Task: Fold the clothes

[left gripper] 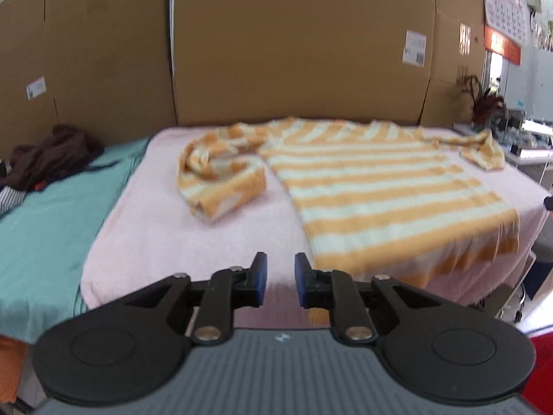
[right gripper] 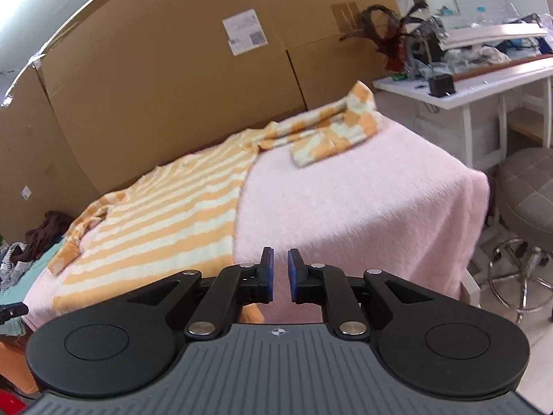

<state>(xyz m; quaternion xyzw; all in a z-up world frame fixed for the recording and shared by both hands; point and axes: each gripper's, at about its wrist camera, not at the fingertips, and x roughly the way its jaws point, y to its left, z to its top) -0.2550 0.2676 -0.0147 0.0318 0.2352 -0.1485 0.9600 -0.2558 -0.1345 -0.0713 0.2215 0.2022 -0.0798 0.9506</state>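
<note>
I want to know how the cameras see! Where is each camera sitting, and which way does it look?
Left wrist: on the left gripper, looking across the pink blanket at the striped shirt and cardboard wall; only its open fingers show.
Right wrist: on the right gripper, looking along the table toward a white desk and stool; its fingers, slightly apart.
Shared: shirt, blanket, cardboard, dark clothes pile.
</note>
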